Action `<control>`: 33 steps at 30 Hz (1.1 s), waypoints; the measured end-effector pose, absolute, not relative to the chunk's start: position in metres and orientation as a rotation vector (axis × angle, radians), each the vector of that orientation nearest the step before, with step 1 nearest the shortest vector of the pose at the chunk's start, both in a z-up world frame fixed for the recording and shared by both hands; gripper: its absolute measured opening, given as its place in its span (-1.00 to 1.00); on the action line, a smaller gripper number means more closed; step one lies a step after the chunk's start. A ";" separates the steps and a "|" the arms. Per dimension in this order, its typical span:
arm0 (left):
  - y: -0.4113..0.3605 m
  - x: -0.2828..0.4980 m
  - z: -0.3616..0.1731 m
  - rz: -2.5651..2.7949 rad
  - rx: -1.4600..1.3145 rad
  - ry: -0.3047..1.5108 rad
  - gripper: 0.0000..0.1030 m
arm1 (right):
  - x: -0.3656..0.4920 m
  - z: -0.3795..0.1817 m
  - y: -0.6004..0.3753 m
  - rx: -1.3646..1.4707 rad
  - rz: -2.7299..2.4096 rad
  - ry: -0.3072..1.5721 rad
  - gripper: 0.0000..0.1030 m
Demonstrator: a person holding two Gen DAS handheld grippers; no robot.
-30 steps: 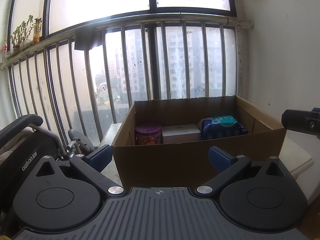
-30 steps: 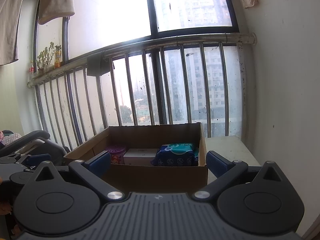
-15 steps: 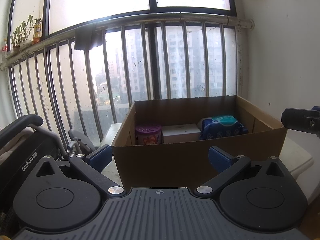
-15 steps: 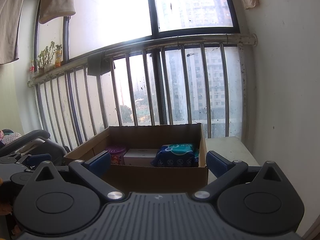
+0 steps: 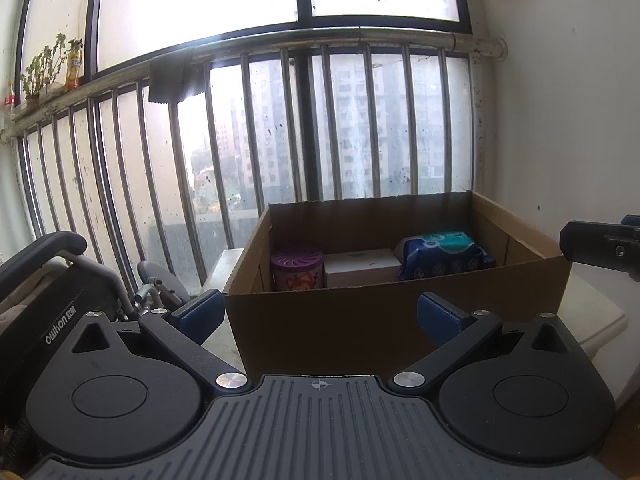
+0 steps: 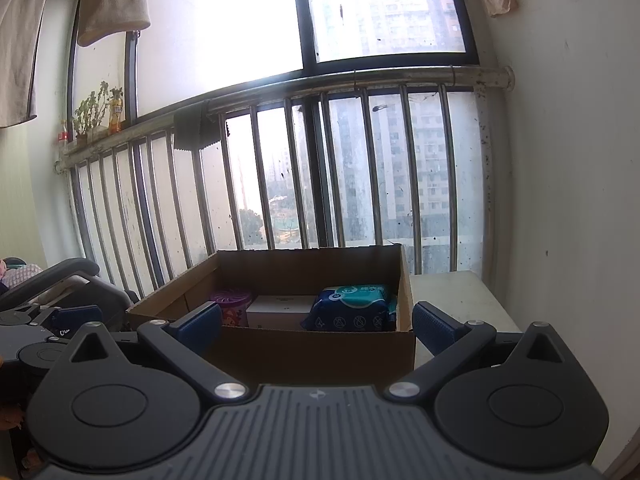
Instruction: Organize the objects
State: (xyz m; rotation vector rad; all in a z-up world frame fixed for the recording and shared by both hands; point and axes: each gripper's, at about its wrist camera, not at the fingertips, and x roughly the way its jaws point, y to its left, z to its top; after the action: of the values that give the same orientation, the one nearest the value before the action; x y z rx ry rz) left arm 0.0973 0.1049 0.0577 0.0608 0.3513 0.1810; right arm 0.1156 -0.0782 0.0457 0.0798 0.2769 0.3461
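Cardboard box, near wall hiding contents' bases

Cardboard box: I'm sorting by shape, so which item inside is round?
The purple canister at the left end; the white box and blue wipes pack aren't.

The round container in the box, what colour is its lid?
Purple lid; clearest in the left wrist view.

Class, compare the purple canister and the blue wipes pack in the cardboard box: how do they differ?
The purple canister is a rigid, upright cylinder; the blue wipes pack is a soft, wrinkled pouch lying flat. The canister sits leftmost, the pack rightmost, with a white box between. Both rest inside the cardboard box.
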 end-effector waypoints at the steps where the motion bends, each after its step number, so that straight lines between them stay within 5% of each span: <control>1: 0.105 0.097 0.058 0.183 0.059 0.351 1.00 | 0.116 0.046 -0.078 0.082 0.344 0.276 1.00; 33: 0.109 0.097 0.055 0.185 0.044 0.356 1.00 | 0.118 0.045 -0.077 0.078 0.345 0.277 1.00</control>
State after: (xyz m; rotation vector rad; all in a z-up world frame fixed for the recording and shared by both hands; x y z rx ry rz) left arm 0.0966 0.1086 0.0552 0.0444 0.3564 0.1851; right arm 0.1178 -0.0768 0.0446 0.0777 0.2770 0.3448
